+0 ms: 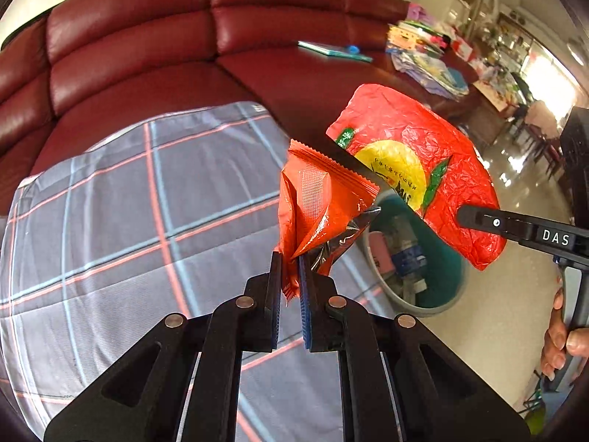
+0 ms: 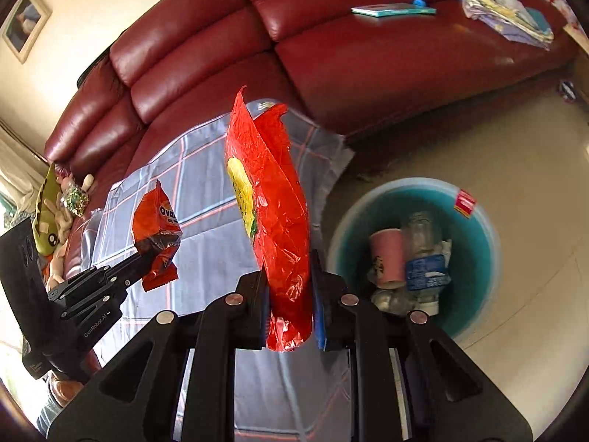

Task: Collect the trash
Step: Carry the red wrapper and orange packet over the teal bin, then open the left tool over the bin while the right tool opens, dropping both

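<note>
My left gripper (image 1: 291, 261) is shut on a small orange snack wrapper (image 1: 316, 202), which sticks up from its pads above the plaid blanket (image 1: 147, 202). In the right wrist view that same orange snack wrapper (image 2: 156, 232) hangs from the left gripper (image 2: 151, 258) at the left. My right gripper (image 2: 287, 287) is shut on a large crumpled red wrapper with a yellow circle (image 2: 272, 202). From the left wrist view, the red wrapper (image 1: 423, 169) hangs over the teal trash bin (image 1: 445, 276), held by the right gripper (image 1: 464, 217). The teal trash bin (image 2: 475, 294) stands on the floor, lower right.
The bin holds a pink cup (image 2: 384, 258) and a clear plastic bottle (image 2: 423, 254). A dark red leather sofa (image 1: 165, 48) fills the background, with a teal book (image 1: 331, 49) and a pile of papers (image 1: 427, 59) on it. Soft toys (image 2: 62, 206) lie at the sofa's left end.
</note>
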A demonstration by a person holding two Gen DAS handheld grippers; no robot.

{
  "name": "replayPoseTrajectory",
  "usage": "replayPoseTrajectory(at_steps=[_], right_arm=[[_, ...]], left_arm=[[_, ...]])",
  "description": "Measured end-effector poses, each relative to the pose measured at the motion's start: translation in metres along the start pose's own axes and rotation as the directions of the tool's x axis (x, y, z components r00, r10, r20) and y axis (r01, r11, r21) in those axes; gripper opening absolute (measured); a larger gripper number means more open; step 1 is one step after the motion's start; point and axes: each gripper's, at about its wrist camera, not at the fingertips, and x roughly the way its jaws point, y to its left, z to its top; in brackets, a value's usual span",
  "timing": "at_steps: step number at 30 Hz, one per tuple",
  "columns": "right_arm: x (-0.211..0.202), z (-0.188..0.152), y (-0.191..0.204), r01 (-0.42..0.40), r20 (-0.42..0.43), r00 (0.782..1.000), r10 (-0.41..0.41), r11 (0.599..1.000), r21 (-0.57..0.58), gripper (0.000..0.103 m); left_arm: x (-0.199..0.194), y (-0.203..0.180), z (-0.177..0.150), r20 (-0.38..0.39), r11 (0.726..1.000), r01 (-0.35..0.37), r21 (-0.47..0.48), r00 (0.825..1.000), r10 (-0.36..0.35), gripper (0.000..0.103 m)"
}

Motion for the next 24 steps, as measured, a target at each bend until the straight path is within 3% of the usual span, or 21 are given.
replayPoseTrajectory(at_steps=[8, 14, 17, 19, 22, 23, 24], right_arm=[[-0.006, -0.026, -0.088, 0.09, -0.054, 0.995, -0.084, 0.989, 0.116, 0.018], [0.02, -0.031, -0.117, 0.112, -0.135, 0.987, -0.091, 0.982, 0.151, 0.022], [0.035, -0.031, -0.119, 0.112, -0.16, 0.983, -0.088, 0.982, 0.153, 0.03], [0.041, -0.028, -0.123, 0.116, -0.166, 0.982, -0.089, 0.98, 0.16, 0.044], [0.046, -0.026, -0.132, 0.122, -0.152, 0.984, -0.094, 0.975, 0.187, 0.066], [0.046, -0.024, -0.134, 0.125, -0.146, 0.984, -0.097, 0.973, 0.195, 0.069], [0.045, -0.023, -0.136, 0.127, -0.141, 0.985, -0.099, 0.971, 0.204, 0.074]], left_arm=[[0.053, -0.082, -0.002, -0.102, 0.989, 0.095, 0.115, 0.991, -0.083, 0.01], [0.093, -0.113, -0.004, -0.178, 0.978, 0.143, 0.151, 0.977, -0.115, 0.01], [0.111, -0.12, -0.006, -0.214, 0.975, 0.165, 0.147, 0.968, -0.132, 0.01], [0.124, -0.123, -0.006, -0.238, 0.973, 0.181, 0.142, 0.96, -0.144, 0.01], [0.143, -0.126, -0.006, -0.271, 0.972, 0.196, 0.128, 0.95, -0.156, 0.025], [0.148, -0.126, -0.005, -0.278, 0.972, 0.2, 0.121, 0.947, -0.16, 0.05], [0.151, -0.126, -0.005, -0.27, 0.973, 0.195, 0.121, 0.95, -0.156, 0.064]])
